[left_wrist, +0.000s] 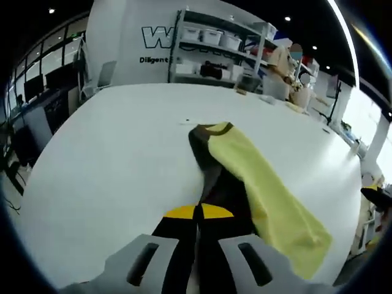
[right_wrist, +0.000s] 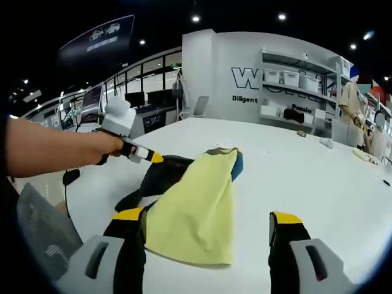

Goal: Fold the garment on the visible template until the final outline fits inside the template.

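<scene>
A: Yellow-and-black garment sits mid-table, part folded. No template outline that I can make out.

B: Left gripper?

A: Jaws pinched on the dark fabric, probably to drag that edge over. In the right gripper view it's at the black end, person's hand on it.

B: Right gripper?

A: Jaws apart, nothing held, hovering at the yellow hem. Likely lining up a grab.

A broad white table top spreads beneath a dark ceiling dotted with small round spotlights. Behind it stands a white wall with large dark lettering, beside grey metal shelving holding white storage boxes. Glass-fronted office partitions line the side.
</scene>
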Demonstrator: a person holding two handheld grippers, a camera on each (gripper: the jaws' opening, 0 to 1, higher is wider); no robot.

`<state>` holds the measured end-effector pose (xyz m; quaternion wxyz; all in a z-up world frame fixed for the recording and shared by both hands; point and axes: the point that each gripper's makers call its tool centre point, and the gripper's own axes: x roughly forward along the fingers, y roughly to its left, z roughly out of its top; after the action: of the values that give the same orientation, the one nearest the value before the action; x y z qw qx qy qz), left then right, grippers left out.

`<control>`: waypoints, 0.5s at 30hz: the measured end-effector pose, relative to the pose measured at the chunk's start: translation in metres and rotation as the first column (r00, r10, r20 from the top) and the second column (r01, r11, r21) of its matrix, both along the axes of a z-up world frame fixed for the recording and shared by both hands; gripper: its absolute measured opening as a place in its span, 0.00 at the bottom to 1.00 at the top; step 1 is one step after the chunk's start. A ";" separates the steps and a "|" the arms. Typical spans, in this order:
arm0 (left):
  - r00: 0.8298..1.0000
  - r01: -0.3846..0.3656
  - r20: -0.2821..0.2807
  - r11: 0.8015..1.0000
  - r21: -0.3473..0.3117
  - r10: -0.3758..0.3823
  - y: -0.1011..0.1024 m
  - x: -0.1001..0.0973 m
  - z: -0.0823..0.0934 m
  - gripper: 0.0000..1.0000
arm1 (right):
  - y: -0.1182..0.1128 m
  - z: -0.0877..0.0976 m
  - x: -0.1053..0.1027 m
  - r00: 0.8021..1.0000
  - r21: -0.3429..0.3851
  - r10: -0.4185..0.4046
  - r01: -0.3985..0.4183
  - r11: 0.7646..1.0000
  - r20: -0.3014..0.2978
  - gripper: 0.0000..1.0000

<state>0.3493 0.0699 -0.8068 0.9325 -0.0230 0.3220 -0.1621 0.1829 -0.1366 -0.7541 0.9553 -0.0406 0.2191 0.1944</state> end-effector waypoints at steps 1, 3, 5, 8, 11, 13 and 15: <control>1.000 -0.006 0.003 1.000 0.004 0.006 0.005 0.002 0.001 0.00 | 0.000 0.000 0.000 1.000 -0.001 -0.001 0.001 1.000 0.000 0.83; 1.000 -0.015 0.004 1.000 0.013 0.015 0.017 0.007 0.004 0.00 | 0.000 0.000 0.000 1.000 -0.002 -0.002 0.002 1.000 -0.001 0.83; 1.000 -0.016 0.001 1.000 0.021 0.016 0.026 0.010 0.007 0.00 | -0.001 -0.001 0.000 1.000 -0.005 -0.003 0.003 1.000 -0.004 0.82; 1.000 0.006 -0.018 0.999 0.038 -0.006 0.037 0.014 0.009 0.00 | -0.001 -0.002 0.000 1.000 -0.010 -0.004 0.004 1.000 -0.007 0.82; 0.999 0.003 -0.033 0.997 0.074 -0.001 0.053 0.020 0.009 0.00 | -0.002 -0.003 0.001 1.000 -0.011 -0.008 0.008 1.000 -0.008 0.82; 0.999 -0.013 -0.039 0.995 0.101 0.017 0.068 0.025 0.009 0.00 | -0.002 -0.003 0.001 1.000 -0.013 -0.011 0.010 1.000 -0.010 0.82; 0.999 -0.019 -0.041 0.993 0.116 0.024 0.073 0.025 0.009 0.00 | -0.003 -0.003 0.001 1.000 -0.015 -0.012 0.012 1.000 -0.012 0.82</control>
<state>0.3746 0.1434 -0.7981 0.9269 0.0240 0.3504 -0.1327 0.1834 -0.1392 -0.7576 0.9548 -0.0451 0.2264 0.1874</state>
